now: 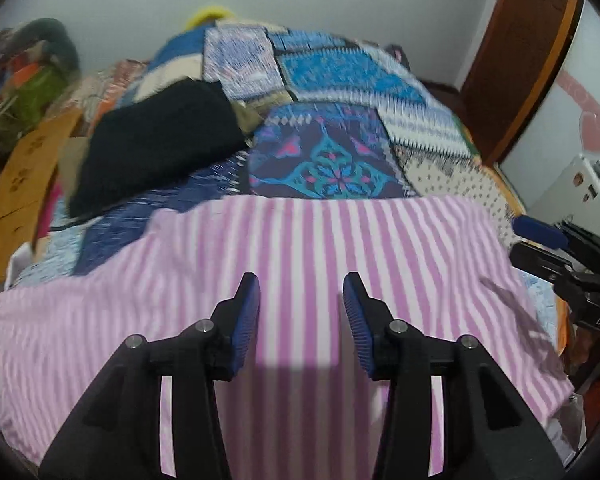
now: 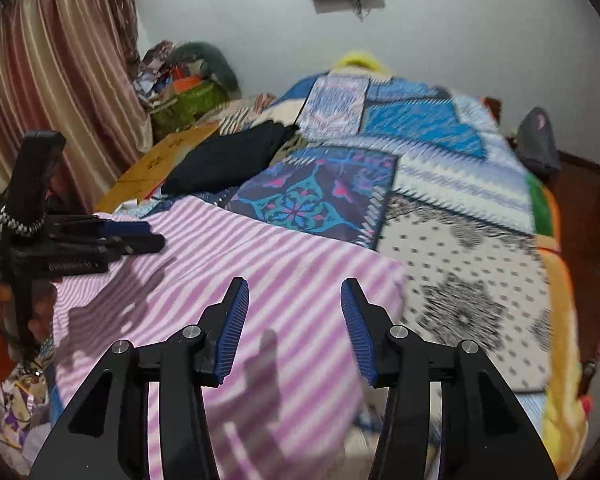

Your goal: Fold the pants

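Note:
The pink-and-white striped pants lie spread flat on the patchwork bedspread, near the bed's front edge. My left gripper hovers above the middle of the pants, open and empty. My right gripper hovers above the pants' right part, open and empty. The right gripper also shows at the right edge of the left wrist view. The left gripper shows at the left of the right wrist view.
A black folded garment lies on the bed behind the pants, at the left. A cardboard sheet and piled clutter stand at the bed's left. A wooden door is at the right. Curtains hang left.

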{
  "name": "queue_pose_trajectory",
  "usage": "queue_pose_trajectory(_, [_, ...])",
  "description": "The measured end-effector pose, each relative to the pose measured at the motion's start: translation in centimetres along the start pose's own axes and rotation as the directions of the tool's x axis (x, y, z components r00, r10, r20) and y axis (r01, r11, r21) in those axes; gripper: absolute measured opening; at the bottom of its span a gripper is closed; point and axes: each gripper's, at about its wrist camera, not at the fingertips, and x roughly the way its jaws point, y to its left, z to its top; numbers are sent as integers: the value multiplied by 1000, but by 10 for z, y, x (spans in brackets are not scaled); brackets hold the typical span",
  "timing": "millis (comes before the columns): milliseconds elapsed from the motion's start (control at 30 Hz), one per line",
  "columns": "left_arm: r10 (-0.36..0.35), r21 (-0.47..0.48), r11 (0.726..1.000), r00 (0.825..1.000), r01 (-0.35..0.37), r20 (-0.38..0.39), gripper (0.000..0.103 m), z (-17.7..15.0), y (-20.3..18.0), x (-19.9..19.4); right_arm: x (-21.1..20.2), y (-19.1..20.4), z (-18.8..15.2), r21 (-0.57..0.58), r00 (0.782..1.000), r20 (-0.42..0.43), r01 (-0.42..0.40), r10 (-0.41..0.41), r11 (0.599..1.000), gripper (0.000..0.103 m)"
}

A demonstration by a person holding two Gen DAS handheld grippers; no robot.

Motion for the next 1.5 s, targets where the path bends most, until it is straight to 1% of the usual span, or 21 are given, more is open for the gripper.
queue_pose_trajectory(67, [16,16,1000,1000,-16,-23,44,3,-2,17,24,-3,3,-12,999,-49,-11,10,1000,44])
queue_pose_trajectory(133, [18,17,1000,1000,-18,-21,45,4,1,28,41,-10,1,-25,996,-89,14,-17,1000,44])
queue_pose_trajectory(233, [26,15,1000,1000,-26,-11,48,7,6,30,47,-24,-2,-2,996,-87,-8,8,1000,45])
queue_pose_trajectory(267, [38,20,999,999,-38,-6,48,7,7,30,45,-27,-3,3,997,-84,0,0,1000,45])
queue_pose_trajectory(333, [67,29,997,998,-67,-1,50,7,8,29,38,-30,-3,-10,996,-77,47,-48,999,45])
queue_pose_trajectory(400, [122,35,992,993,-122,11,56,4,11,25,32,-32,-2,-36,986,-80,143,-146,989,49])
queue_pose_trajectory(433, [149,28,988,989,-149,13,57,1,16,21,28,-34,-3,-38,982,-83,165,-168,986,49])
queue_pose_trajectory(533, [154,-32,988,988,-153,6,56,-10,39,5,6,-38,-3,9,988,-74,140,-139,990,48])
queue_pose_trajectory(633, [154,-90,984,988,-152,12,59,-27,63,-23,-18,-32,0,25,991,-35,127,-126,992,49])
queue_pose_trajectory(667, [171,-105,980,985,-168,18,62,-34,71,-34,-26,-27,1,25,993,-16,120,-120,992,49])
queue_pose_trajectory(700, [186,-115,976,982,-182,26,70,-41,77,-44,-34,-20,4,22,994,3,110,-110,994,50])
queue_pose_trajectory(767, [240,-151,962,969,-229,54,82,-57,93,-67,-47,-3,8,4,995,36,98,-98,995,51])
queue_pose_trajectory(800, [258,-171,955,964,-244,65,85,-65,101,-77,-51,5,9,-8,995,47,92,-91,996,51])
queue_pose_trajectory(867, [272,-231,940,960,-250,69,86,-85,122,-96,-54,26,10,-37,996,64,71,-69,997,52])
queue_pose_trajectory(1000, [291,-342,904,956,-258,47,86,-123,160,-120,-53,58,4,-87,998,53,41,-37,995,52])
queue_pose_trajectory(1100, [320,-402,870,947,-285,19,86,-155,185,-129,-43,74,-6,-95,1000,19,15,-13,995,52])
queue_pose_trajectory(1167, [336,-431,848,942,-309,-13,86,-174,198,-129,-30,81,-16,-87,1000,-22,3,-5,996,52])
queue_pose_trajectory(1300, [295,-514,811,954,-279,-52,86,-205,219,-125,-8,84,-33,-60,994,-107,-2,-4,998,52])
queue_pose_trajectory(1367, [265,-544,800,963,-252,-57,86,-215,225,-120,0,84,-43,-63,989,-146,19,-28,998,52])
queue_pose_trajectory(1433, [203,-568,796,977,-206,-70,86,-223,230,-110,2,84,-48,-75,989,-145,27,-38,997,52])
queue_pose_trajectory(1500, [198,-576,792,978,-203,-72,86,-226,230,-103,1,83,-48,-79,989,-142,29,-40,996,52])
